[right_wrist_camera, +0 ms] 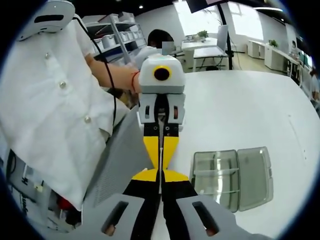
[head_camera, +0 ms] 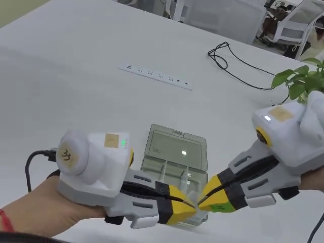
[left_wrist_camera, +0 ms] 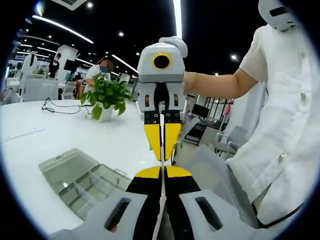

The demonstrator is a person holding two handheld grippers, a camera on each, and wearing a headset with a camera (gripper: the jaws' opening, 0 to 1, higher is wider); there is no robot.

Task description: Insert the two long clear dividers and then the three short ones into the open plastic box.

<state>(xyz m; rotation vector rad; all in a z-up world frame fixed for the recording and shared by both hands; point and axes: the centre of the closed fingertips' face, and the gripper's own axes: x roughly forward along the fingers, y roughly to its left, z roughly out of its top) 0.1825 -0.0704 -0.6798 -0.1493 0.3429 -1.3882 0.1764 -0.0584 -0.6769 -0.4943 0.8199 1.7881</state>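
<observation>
Left tool (head_camera: 191, 206) and right tool (head_camera: 203, 203) meet tip to tip, both pinched on a clear divider (left_wrist_camera: 162, 161), likely steadying it over the box (head_camera: 148, 163) for its slot.

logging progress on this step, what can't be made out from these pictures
1) Head view: the left claw and right claw cover the box's near edge, hiding the compartments there.
2) Both gripper views: jaws look shut, tip to tip; anything thin and clear pinched between them cannot be made out.
3) Head view: the power strip's markings are too small to read.
</observation>
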